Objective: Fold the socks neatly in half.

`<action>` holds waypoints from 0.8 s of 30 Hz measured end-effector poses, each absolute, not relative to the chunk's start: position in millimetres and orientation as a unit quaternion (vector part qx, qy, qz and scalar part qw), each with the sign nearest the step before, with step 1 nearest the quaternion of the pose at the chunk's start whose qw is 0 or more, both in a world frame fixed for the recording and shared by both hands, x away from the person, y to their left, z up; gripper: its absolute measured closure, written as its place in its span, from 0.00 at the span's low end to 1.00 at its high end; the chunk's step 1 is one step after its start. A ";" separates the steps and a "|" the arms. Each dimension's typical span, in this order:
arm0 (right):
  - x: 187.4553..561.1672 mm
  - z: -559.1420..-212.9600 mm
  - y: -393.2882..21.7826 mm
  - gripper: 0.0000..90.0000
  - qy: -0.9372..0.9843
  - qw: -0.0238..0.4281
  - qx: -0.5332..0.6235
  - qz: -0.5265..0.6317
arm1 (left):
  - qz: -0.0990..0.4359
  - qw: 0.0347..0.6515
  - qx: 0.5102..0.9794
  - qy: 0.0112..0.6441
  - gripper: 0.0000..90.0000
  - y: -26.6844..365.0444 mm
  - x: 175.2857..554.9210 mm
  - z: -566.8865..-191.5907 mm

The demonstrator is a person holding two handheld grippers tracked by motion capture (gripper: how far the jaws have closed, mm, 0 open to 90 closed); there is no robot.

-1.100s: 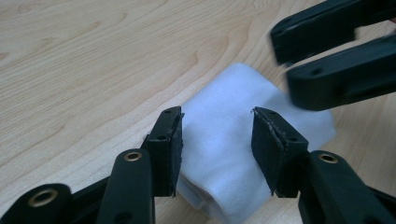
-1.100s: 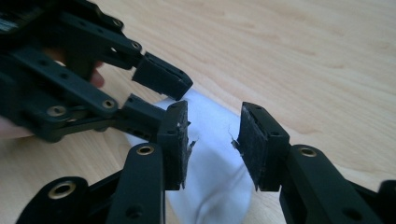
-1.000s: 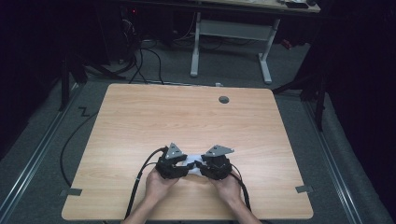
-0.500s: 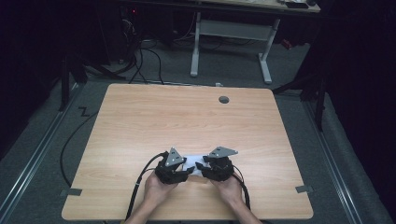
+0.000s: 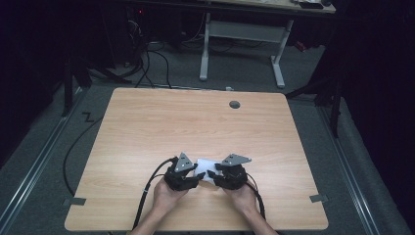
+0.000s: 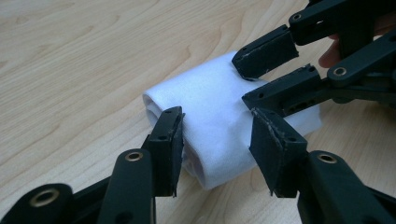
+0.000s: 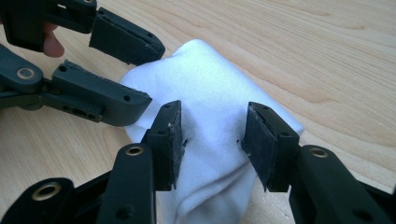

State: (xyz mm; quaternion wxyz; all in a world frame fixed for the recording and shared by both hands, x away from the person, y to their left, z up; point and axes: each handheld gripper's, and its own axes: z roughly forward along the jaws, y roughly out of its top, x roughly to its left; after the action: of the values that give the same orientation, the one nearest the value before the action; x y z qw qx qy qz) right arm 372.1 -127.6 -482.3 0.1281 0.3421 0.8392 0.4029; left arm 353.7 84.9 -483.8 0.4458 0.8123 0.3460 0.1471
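A folded white cloth (image 5: 205, 163) lies on the wooden table (image 5: 195, 122) near its front edge. My left gripper (image 5: 199, 175) reaches in from the left. Its pads press the near end of the cloth (image 6: 215, 107) from both sides, so the left gripper (image 6: 217, 135) is shut on it. My right gripper (image 5: 212, 175) comes in from the right. Its jaws have just been opening and now straddle the cloth (image 7: 210, 93) without squeezing it, so the right gripper (image 7: 211, 133) is open. Each gripper view also shows the other gripper over the cloth's far end.
A round grommet hole (image 5: 235, 104) sits near the table's far edge. Black cables (image 5: 147, 196) trail off the front edge by the hands. A white desk frame (image 5: 240, 39) stands on the floor beyond the table.
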 end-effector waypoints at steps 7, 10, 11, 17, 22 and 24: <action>360.3 -465.9 -139.8 0.62 0.823 0.138 0.342 0.432 | 0.159 0.466 0.802 0.338 0.59 82.5 361.9 -470.0; 362.8 -467.6 -140.9 0.62 0.825 0.129 0.346 0.428 | 0.144 0.472 0.803 0.334 0.58 77.6 372.8 -465.4; 363.4 -468.4 -140.5 0.62 0.824 0.128 0.348 0.428 | 0.137 0.470 0.804 0.336 0.58 76.2 377.0 -467.1; 362.5 -475.8 -132.6 0.60 0.843 0.128 0.332 0.404 | 0.107 0.447 0.820 0.341 0.67 72.4 387.3 -486.6; 362.8 -486.1 -130.6 0.59 0.852 0.135 0.328 0.385 | 0.109 0.446 0.820 0.342 0.69 72.7 387.5 -489.2; 363.2 -486.8 -131.0 0.59 0.850 0.136 0.330 0.388 | 0.111 0.447 0.817 0.346 0.69 72.3 389.0 -490.1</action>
State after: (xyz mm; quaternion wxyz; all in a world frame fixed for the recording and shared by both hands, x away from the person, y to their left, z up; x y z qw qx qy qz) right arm 363.2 -131.0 -486.8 0.1361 0.3297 0.8500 0.3877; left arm 389.0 72.3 -490.1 0.4472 0.8172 0.3460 0.1114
